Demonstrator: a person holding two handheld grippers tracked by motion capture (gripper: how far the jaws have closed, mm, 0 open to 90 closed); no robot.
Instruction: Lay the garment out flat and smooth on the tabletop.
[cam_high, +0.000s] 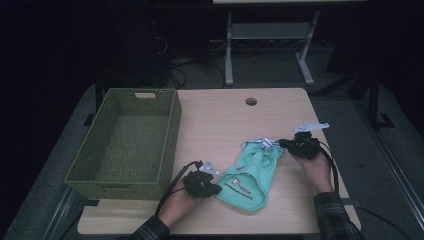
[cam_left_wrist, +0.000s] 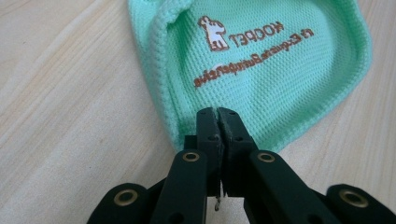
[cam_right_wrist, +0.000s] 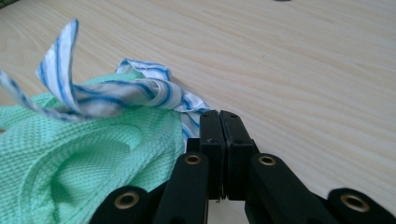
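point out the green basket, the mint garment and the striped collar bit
green basket (cam_high: 172, 127), high view, on its right wall.
mint garment (cam_left_wrist: 261, 70), left gripper view, on the mesh beside the printed logo.
striped collar (cam_right_wrist: 116, 100), right gripper view, on the blue and white fabric band at the garment's neck.

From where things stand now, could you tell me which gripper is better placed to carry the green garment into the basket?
Probably the left gripper: its jaws are shut at the hem of the green garment, and it sits next to the basket. The right gripper is at the garment's far end.
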